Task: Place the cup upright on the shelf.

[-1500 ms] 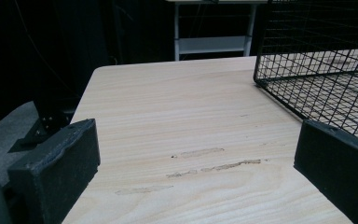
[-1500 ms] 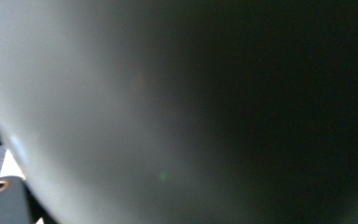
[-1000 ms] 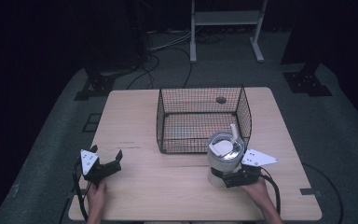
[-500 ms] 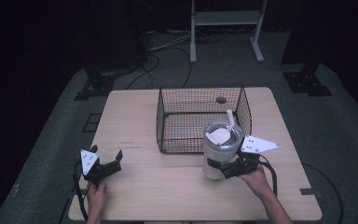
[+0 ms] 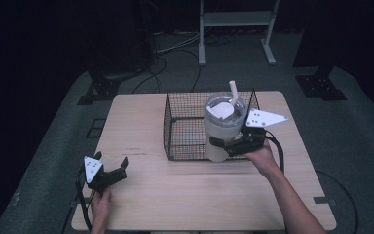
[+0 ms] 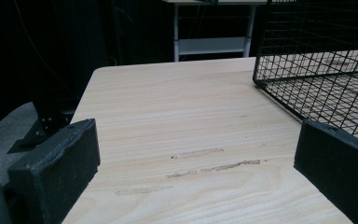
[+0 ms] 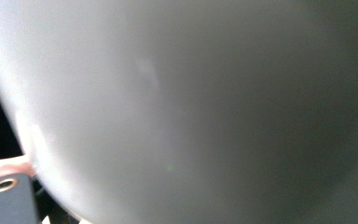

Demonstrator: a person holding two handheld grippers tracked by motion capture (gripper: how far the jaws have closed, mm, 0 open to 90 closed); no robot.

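The right tongs (image 5: 224,145) have lifted the tumbler (image 5: 222,126) over the basket (image 5: 175,122).

tumbler (image 5: 222,127): pale grey-white body, clear lid, white straw; in the right gripper view its wall is a plain, unmarked grey-white
basket (image 5: 185,126): black wire in a fine square grid
desk (image 5: 141,122): light wood with a faint lengthwise grain; a few short darker scuff streaks
right hand-held gripper (image 5: 229,146): black body and jaws; pale grey three-cornered plate dotted with small dark holes
left hand-held gripper (image 5: 111,171): black, matt jaws; same pale grey plate
floor (image 5: 53,131): dull grey-green
background: near black
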